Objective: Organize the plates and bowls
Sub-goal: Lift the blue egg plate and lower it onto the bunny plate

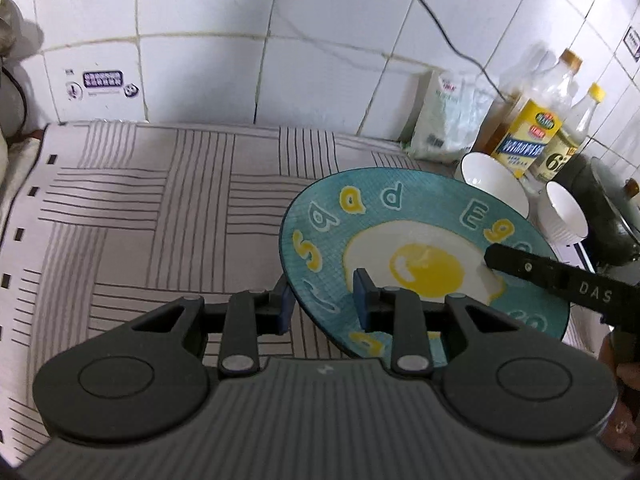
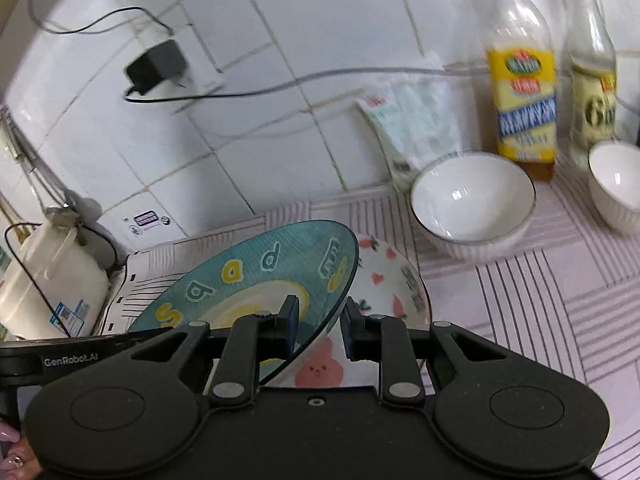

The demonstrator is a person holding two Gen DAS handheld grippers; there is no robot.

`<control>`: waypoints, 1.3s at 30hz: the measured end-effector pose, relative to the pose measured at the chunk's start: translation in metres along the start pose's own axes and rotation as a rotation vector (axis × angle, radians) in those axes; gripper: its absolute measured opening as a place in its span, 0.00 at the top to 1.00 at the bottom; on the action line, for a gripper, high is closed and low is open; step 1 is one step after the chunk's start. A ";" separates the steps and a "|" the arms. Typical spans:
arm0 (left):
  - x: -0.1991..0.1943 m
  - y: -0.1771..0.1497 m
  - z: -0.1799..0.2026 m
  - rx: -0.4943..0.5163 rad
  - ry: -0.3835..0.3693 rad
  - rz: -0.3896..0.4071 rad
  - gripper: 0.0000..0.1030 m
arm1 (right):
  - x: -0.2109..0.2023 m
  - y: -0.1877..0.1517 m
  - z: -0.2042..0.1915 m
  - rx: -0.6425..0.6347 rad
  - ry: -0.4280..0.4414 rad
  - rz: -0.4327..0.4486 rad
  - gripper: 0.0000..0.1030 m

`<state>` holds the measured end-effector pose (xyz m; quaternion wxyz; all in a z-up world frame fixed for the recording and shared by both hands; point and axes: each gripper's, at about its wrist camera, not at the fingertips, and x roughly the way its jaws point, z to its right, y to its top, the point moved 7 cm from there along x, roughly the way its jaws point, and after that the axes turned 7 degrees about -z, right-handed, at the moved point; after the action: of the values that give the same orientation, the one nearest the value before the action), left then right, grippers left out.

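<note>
So the teal egg plate (image 1: 400, 248) is up off the striped mat (image 1: 140, 208), tilted, and both grippers have it by the rim. The left gripper (image 1: 324, 300) straddles the edge at about 7 o'clock on the plate, one blue pad under, one on top, closed down on it. The right gripper (image 2: 320, 330) pinches the opposite rim the same way, fingers narrow on the edge. Right under it, at roughly 3 o'clock in the right wrist view, sits a white plate with pink prints (image 2: 392, 292), flat on the mat.

My guess on handling: glazed ceramic, stiff, fairly heavy for a rim pinch, slick and chippable. Grip the rim deep, one pad on each face, and keep it level-ish.

Further out at 1 to 2 o'clock: a white bowl (image 2: 474, 200), a smaller ribbed bowl (image 2: 616, 184), then the bottles (image 2: 524, 92) against the tile.
</note>
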<state>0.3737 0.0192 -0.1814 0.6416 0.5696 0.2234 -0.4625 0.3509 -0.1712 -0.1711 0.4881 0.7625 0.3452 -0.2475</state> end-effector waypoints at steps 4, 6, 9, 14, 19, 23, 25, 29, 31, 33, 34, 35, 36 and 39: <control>0.017 0.000 -0.002 0.007 0.039 -0.010 0.73 | 0.010 -0.004 0.010 0.034 0.037 -0.044 0.74; 0.025 0.002 -0.004 0.001 0.036 -0.030 0.73 | 0.016 -0.006 0.012 0.030 0.030 -0.051 0.74; 0.031 0.002 -0.002 0.012 0.028 -0.043 0.73 | 0.019 -0.006 0.018 0.051 0.033 -0.054 0.74; 0.039 0.006 0.004 0.041 0.042 -0.039 0.72 | 0.021 -0.008 0.026 0.067 0.026 -0.055 0.73; 0.046 0.005 0.006 0.069 0.052 -0.063 0.72 | 0.027 -0.013 0.033 0.098 0.025 -0.051 0.73; 0.048 0.003 0.005 0.064 0.049 -0.084 0.72 | 0.028 -0.015 0.032 0.090 0.015 -0.057 0.73; 0.047 0.004 0.005 0.054 0.041 -0.093 0.72 | 0.027 -0.016 0.032 0.083 0.007 -0.059 0.73; 0.048 0.002 0.005 0.064 0.050 -0.117 0.73 | 0.029 -0.017 0.028 0.045 -0.031 -0.085 0.70; 0.050 -0.002 0.004 0.061 0.053 -0.135 0.72 | 0.032 -0.019 0.025 0.020 -0.049 -0.106 0.67; 0.050 -0.003 0.003 0.044 0.054 -0.135 0.71 | 0.033 -0.020 0.023 0.016 -0.058 -0.106 0.65; 0.050 -0.003 0.003 0.044 0.056 -0.135 0.71 | 0.033 -0.019 0.021 0.011 -0.065 -0.109 0.64; 0.049 -0.002 0.003 0.042 0.057 -0.137 0.71 | 0.034 -0.019 0.019 -0.003 -0.075 -0.112 0.63; 0.049 -0.002 0.004 0.042 0.056 -0.140 0.71 | 0.034 -0.019 0.017 -0.018 -0.086 -0.112 0.61; 0.050 -0.003 0.004 0.032 0.050 -0.146 0.71 | 0.033 -0.017 0.016 -0.037 -0.112 -0.107 0.60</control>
<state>0.3942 -0.0011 -0.2224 0.5915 0.5732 0.2729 -0.4971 0.3583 -0.1711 -0.2108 0.5066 0.7188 0.3622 -0.3090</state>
